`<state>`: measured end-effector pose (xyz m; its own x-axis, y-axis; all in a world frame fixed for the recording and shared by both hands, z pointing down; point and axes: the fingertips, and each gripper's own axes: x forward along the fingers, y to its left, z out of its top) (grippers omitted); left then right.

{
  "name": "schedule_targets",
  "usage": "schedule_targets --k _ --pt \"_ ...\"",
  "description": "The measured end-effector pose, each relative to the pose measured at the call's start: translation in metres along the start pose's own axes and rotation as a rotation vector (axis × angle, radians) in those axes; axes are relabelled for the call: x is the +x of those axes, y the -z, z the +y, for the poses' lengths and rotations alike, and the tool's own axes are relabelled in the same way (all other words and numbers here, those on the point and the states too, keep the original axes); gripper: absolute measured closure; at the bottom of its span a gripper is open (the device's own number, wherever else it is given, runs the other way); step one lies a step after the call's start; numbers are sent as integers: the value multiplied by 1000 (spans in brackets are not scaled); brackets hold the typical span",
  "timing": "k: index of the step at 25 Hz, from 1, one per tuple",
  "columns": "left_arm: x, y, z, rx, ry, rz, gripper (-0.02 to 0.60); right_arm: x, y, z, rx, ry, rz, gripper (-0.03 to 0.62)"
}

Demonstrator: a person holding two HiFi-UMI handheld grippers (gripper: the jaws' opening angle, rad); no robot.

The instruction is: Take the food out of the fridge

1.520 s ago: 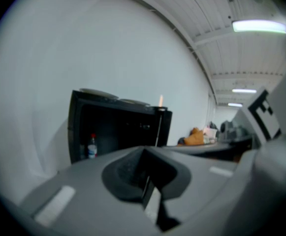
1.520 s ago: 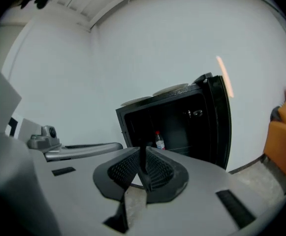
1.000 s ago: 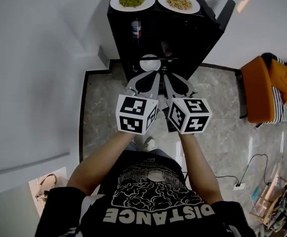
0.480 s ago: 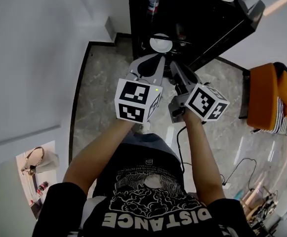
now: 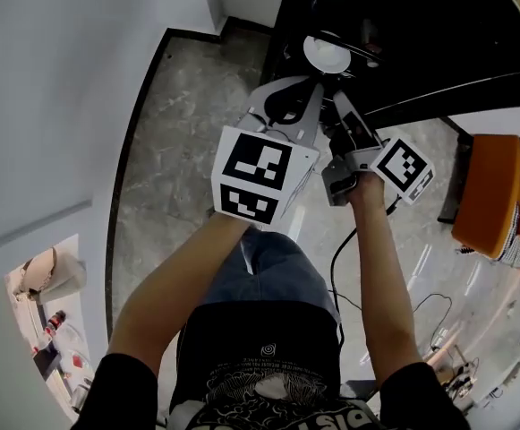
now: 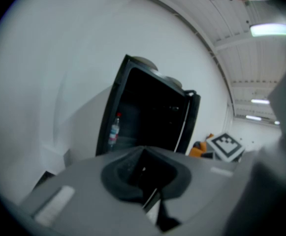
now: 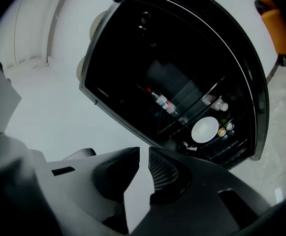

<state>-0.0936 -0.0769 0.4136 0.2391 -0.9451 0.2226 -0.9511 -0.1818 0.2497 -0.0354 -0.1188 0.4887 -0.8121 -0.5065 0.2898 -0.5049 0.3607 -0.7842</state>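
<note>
White plate on fridge shelf, just ahead of both tips. Nearer, I think: right gripper, jaws a crack apart, empty. On left gripper, jaws together.

Black fridge, white plate, grey marbled floor, orange chair.

White plate on fridge shelf

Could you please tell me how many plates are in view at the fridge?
3. Two sit on top of the fridge, seen edge-on: one top plate and a second top plate. A white plate rests on a lower shelf inside. The dark interior may hide more.
</note>
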Motion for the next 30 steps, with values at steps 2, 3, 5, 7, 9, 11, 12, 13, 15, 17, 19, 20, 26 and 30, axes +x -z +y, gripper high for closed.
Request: schedule_targets --k 2,3,5,7,9,11,12,13,15,17,19,20,26,30 --pt "6 15 11 2 2 -8 578 16 9 -22 27 -5 -11 560" --pt "10 23 16 4 3 -11 578 24 13 -34 40 -6 -19 557" --pt "19 40 27 8 5 -11 578 40 22 -60 70 -2 -37 538" --pt "29 58 37 16 10 -3 578 56 29 -86 117 -3 -63 523" --pt "41 74 42 20 20 5 578 70 34 -114 167 0 -87 512" --pt "54 89 47 24 32 9 578 82 37 -142 207 7 -108 497" --pt "62 96 48 27 38 10 578 89 37 -155 225 9 -120 488" --pt "70 102 50 31 45 12 578 96 37 -167 245 8 -132 479" --pt "85 112 51 41 62 15 578 110 35 -190 294 0 -159 465" --pt "100 119 52 54 81 12 578 125 30 -212 351 -10 -188 451" --pt "113 124 54 69 97 8 578 141 26 -232 397 -14 -212 434" --pt "118 127 56 77 102 7 578 147 24 -241 415 -12 -219 428" --pt "133 140 69 101 105 12 578 174 26 -273 516 -6 -234 424" --pt "139 146 76 109 102 29 578 183 24 -279 585 -34 -247 460"
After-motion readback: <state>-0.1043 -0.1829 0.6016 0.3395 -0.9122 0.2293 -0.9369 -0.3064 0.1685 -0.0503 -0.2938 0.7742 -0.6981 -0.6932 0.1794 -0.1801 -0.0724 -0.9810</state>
